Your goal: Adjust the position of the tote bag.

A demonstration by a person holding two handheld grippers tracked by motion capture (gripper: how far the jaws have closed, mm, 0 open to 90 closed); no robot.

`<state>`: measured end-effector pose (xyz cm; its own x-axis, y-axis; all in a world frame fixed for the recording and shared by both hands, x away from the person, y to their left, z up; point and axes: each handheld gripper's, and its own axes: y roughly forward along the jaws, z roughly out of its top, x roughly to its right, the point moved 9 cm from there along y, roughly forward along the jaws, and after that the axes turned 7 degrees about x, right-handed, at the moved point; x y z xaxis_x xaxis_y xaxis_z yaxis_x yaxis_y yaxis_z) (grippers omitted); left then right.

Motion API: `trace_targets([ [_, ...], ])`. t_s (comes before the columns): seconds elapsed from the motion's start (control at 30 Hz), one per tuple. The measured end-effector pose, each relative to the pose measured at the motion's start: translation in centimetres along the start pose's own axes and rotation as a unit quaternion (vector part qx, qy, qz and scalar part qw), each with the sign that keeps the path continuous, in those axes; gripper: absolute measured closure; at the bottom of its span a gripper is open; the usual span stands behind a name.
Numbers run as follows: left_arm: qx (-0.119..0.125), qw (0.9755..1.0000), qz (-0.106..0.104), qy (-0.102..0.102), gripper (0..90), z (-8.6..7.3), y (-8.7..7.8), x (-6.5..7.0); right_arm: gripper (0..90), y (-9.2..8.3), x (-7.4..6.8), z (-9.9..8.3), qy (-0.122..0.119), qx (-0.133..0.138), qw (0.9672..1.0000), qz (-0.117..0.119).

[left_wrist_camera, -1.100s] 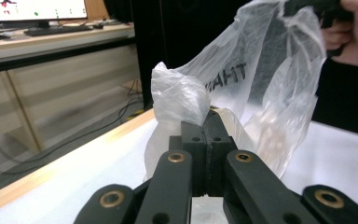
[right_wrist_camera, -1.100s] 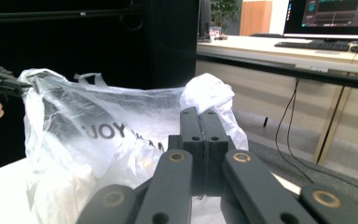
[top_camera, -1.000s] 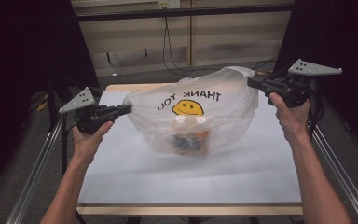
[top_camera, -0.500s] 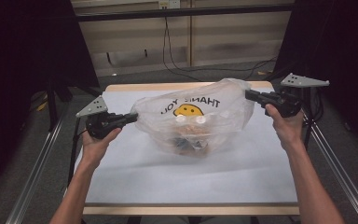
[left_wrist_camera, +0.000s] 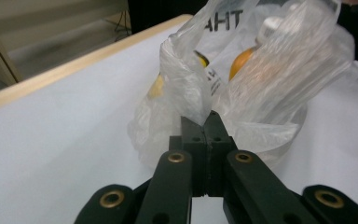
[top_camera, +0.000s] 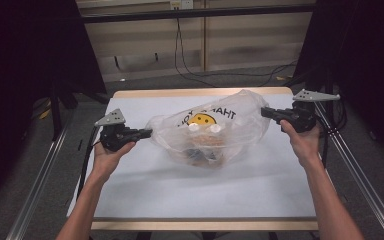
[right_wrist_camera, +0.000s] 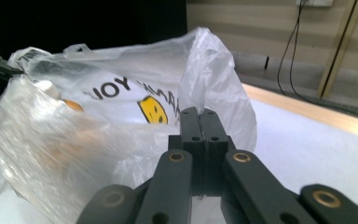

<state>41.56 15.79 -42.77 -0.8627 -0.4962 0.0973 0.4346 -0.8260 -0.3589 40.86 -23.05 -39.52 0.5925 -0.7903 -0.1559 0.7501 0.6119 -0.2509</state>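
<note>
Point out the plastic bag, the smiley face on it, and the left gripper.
plastic bag [top_camera: 240,131]: high view, its clear right side.
smiley face [top_camera: 202,119]: high view, yellow print's middle.
left gripper [left_wrist_camera: 204,122]: left gripper view, shut jaw tips.

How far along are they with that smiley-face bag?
Already done: things are inside the plastic bag, white caps and something orange showing through. In hand: the left gripper and the right gripper each pinch one side of it, while its bottom sits on the table. Letting go looks like what remains.
</note>
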Motion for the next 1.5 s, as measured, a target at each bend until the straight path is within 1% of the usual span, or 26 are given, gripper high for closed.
trace_targets([
  [0.1,-0.003,1.0000,0.003,0.003,90.0,-0.3,0.2,-0.4,90.0,0.2,0.1,-0.5,0.002,-0.010,0.9999,0.001],
  [0.13,-0.012,0.9999,0.006,0.003,90.0,-0.7,0.4,-0.7,90.0,0.5,0.3,-1.1,-0.003,-0.021,0.9998,0.000],
  [0.17,-0.012,0.9999,0.006,0.003,90.0,-0.7,0.4,-0.7,90.0,0.6,0.3,-1.3,-0.003,-0.025,0.9997,0.000],
  [0.2,-0.019,0.9998,0.006,-0.004,90.0,-1.2,0.7,-0.7,90.0,0.7,0.4,-1.6,-0.002,-0.029,0.9996,0.000],
  [0.27,-0.023,0.9997,0.005,-0.001,90.0,-1.4,0.7,-0.7,90.0,0.8,0.5,-1.9,-0.002,-0.033,0.9994,-0.002],
  [0.3,-0.033,0.9994,0.006,0.006,90.0,-1.8,0.7,-0.6,90.0,0.9,0.7,-2.6,0.003,-0.041,0.9991,-0.002],
  [0.37,-0.038,0.9993,0.003,0.003,90.0,-2.1,0.8,-0.5,90.0,0.9,0.8,-2.9,0.002,-0.045,0.9990,-0.002],
  [0.43,-0.052,0.9986,0.004,0.006,90.0,-2.8,0.9,-0.5,90.0,1.0,1.0,-3.9,0.005,-0.059,0.9983,-0.005],
  [0.47,-0.055,0.9985,-0.001,0.004,90.0,-3.1,1.1,-0.5,90.0,1.0,1.0,-3.9,0.005,-0.059,0.9983,-0.005],
  [0.5,-0.067,0.9978,0.001,0.003,90.0,-3.6,1.4,-0.5,90.0,1.1,1.1,-4.5,0.008,-0.063,0.9979,-0.006],
  [0.53,-0.074,0.9972,0.001,0.008,90.0,-3.8,1.5,-0.6,90.0,1.2,1.1,-4.7,0.010,-0.065,0.9978,-0.006],
  [0.6,-0.079,0.9969,0.000,0.004,90.0,-4.1,1.8,-0.4,90.0,1.3,1.3,-5.2,0.009,-0.071,0.9974,-0.007],
  [0.67,-0.094,0.9955,-0.002,0.015,90.0,-4.6,1.9,-0.2,90.0,1.4,1.3,-5.7,0.011,-0.078,0.9969,-0.008],
  [0.7,-0.100,0.9949,-0.003,0.015,90.0,-4.9,2.0,-0.1,90.0,1.4,1.4,-6.0,0.009,-0.082,0.9966,-0.009],
  [0.77,-0.118,0.9927,-0.002,0.023,90.0,-5.6,1.9,-0.1,90.0,1.3,1.5,-6.7,0.008,-0.089,0.9959,-0.008],
  [0.8,-0.118,0.9927,-0.002,0.023,90.0,-5.6,1.9,-0.1,90.0,1.2,1.5,-7.1,0.008,-0.095,0.9954,-0.011],
  [0.83,-0.124,0.9920,-0.002,0.021,90.0,-6.2,2.1,-0.2,90.0,1.1,1.7,-7.4,0.012,-0.098,0.9951,-0.012],
  [0.93,-0.130,0.9914,-0.001,0.018,90.0,-6.5,2.3,-0.3,90.0,1.0,1.9,-8.0,0.016,-0.099,0.9948,-0.014],
  [1.0,-0.139,0.9900,0.001,0.023,90.0,-6.8,2.4,-0.3,90.0,1.0,2.1,-8.5,0.016,-0.108,0.9939,-0.018],
  [1.07,-0.153,0.9879,0.005,0.026,90.0,-7.2,2.5,-0.4,90.0,1.1,2.2,-8.7,0.012,-0.113,0.9934,-0.017],
  [1.13,-0.162,0.9866,0.011,0.020,90.0,-7.7,2.6,-0.8,90.0,1.3,2.3,-9.1,0.009,-0.121,0.9925,-0.017],
  [1.23,-0.165,0.9860,0.011,0.018,90.0,-8.2,2.6,-1.0,90.0,1.5,2.5,-9.7,0.006,-0.131,0.9912,-0.020],
  [1.3,-0.184,0.9826,0.015,0.022,90.0,-9.0,2.6,-1.4,90.0,1.7,2.7,-10.5,0.001,-0.146,0.9890,-0.024],
  [1.33,-0.182,0.9830,0.016,0.018,90.0,-9.1,2.6,-1.5,90.0,1.8,2.8,-10.6,0.001,-0.149,0.9885,-0.024],
  [1.43,-0.184,0.9827,0.017,0.011,90.0,-9.5,2.5,-1.7,90.0,1.7,2.9,-10.9,0.003,-0.152,0.9880,-0.026],
  [1.5,-0.195,0.9805,0.018,0.014,90.0,-9.9,2.5,-1.9,90.0,1.7,3.0,-11.5,0.004,-0.159,0.9869,-0.025],
])
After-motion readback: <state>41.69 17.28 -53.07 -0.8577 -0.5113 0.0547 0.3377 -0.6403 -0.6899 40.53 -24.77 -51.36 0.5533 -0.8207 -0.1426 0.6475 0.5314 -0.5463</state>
